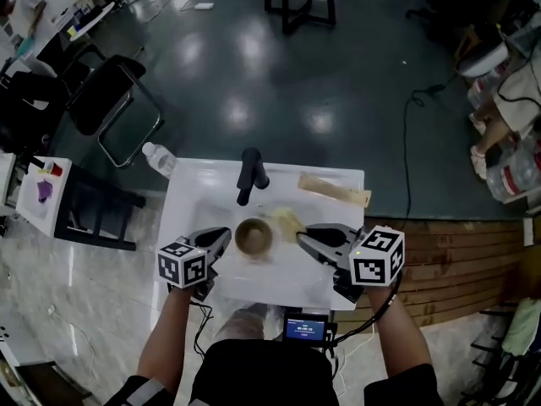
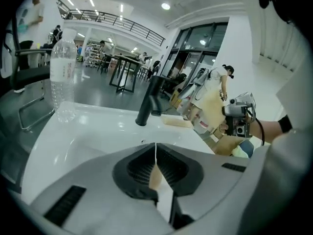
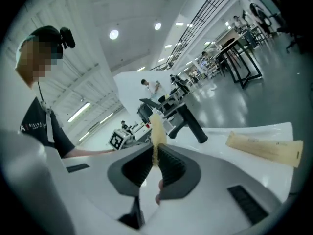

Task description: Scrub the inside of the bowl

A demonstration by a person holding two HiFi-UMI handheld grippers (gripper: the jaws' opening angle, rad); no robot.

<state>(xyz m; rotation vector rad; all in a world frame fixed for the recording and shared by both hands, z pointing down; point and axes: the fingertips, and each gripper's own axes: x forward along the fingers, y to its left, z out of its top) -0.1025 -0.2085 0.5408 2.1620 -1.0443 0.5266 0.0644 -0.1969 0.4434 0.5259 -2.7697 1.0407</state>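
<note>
Left gripper (image 1: 225, 236) is clamped on the left rim of the small brown round bowl (image 1: 254, 237), which shows in the left gripper view only as a tan sliver. The bowl sits in the white sink (image 1: 196, 200). Right gripper (image 1: 301, 234) pinches a yellow sponge (image 1: 286, 221) just right of the bowl, its lower part hidden. The black faucet (image 1: 250, 174) stands beyond.

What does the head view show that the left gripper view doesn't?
Only the head view: the bowl seen whole from above in the sink, the left gripper at its rim, and a small screen at the person's waist. Only the left gripper view: that gripper's jaws shut on a tan sliver, probably the bowl's rim, plus a railing and people in the hall. Both: the black faucet, the water bottle and the right gripper.
</note>
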